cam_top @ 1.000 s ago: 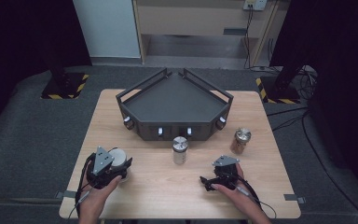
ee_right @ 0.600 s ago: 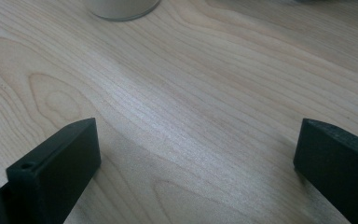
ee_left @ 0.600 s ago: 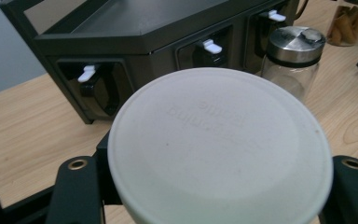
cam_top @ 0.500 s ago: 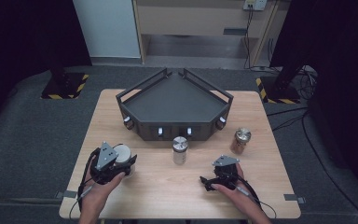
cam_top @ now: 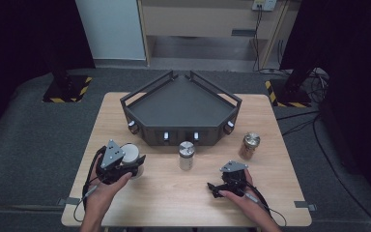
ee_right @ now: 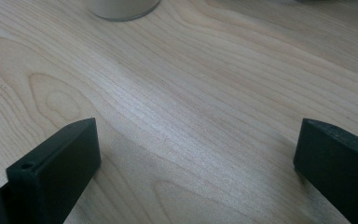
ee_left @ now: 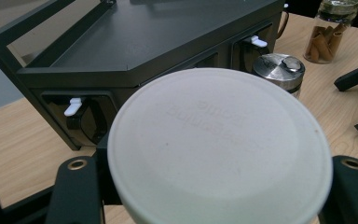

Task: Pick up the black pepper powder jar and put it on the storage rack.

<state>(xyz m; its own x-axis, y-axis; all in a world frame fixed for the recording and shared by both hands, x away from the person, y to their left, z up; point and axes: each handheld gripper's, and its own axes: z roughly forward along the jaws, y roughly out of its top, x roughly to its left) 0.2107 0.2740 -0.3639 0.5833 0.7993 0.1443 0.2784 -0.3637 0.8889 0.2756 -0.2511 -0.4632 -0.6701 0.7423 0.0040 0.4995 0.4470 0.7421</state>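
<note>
**Left gripper clamped on white-lidded jar, right gripper wide apart**

Left gripper [cam_top: 134, 164] has its jaws closed on the white-lidded jar [ee_left: 219, 144], near the table's [cam_top: 174, 203] front-left, just ahead of the black tray rack [cam_top: 181, 108]. Jar lid: round, flat, off-white, faint embossed lettering (too soft to read). Jar body is hidden under the lid in the left gripper view; in the high view the gripper and hand cover most of it. Can't tell whether its base touches the table.

Right gripper [cam_top: 216, 187] rests at front-right, jaws spread, nothing between them.

Metal-lidded jar [cam_top: 186, 155] and cork-filled jar [cam_top: 249, 146] stand apart by the rack's front.
</note>
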